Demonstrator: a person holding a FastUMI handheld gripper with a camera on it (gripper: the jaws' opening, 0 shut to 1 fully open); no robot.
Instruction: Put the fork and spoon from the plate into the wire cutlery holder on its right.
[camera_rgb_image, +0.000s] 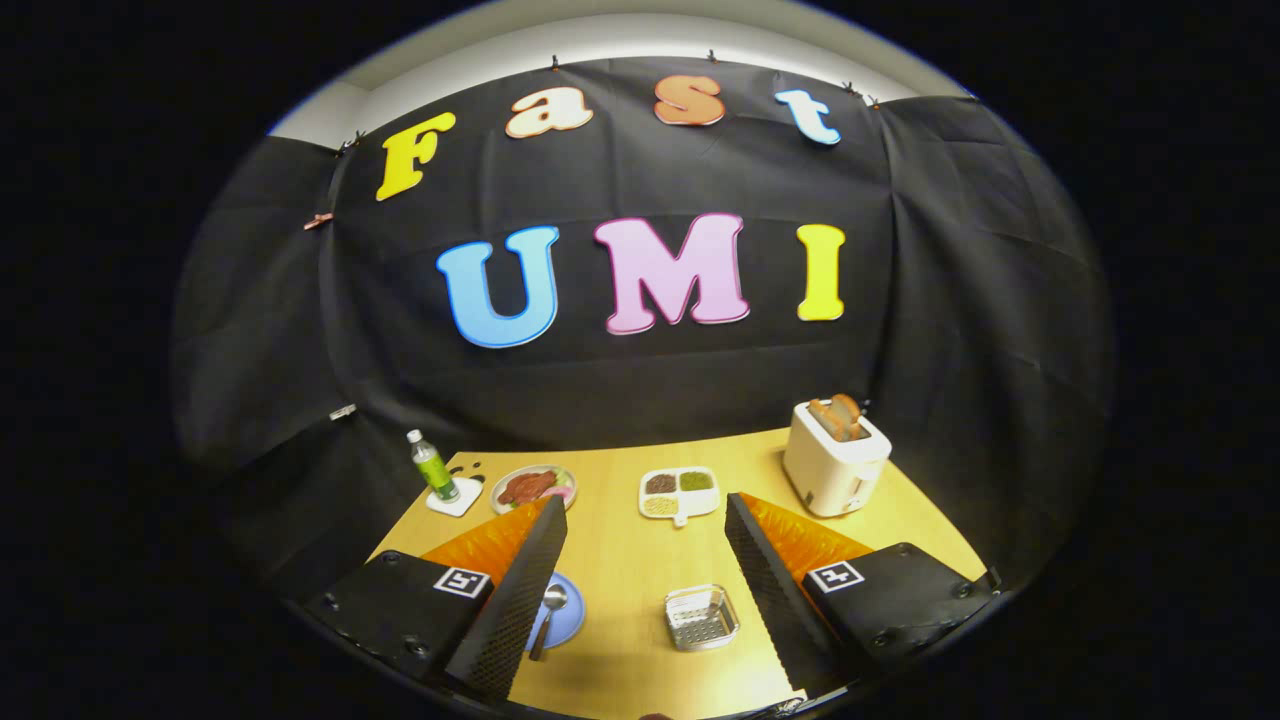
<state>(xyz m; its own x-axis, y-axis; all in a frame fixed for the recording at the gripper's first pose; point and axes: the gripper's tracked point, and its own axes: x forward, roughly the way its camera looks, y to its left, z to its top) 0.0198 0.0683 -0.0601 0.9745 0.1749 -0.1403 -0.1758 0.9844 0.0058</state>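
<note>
Currently: jaws wide open, empty, held high above the counter. Spoon on plate, just inside the left finger, handle toward the camera. Fork not discernible. Holder right of plate, between the fingers. Spoon lies down-left of the jaws.

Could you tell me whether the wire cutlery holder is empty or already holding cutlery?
Empty: the wire cutlery holder shows only bare mesh, and the spoon lies on the plate.
</note>
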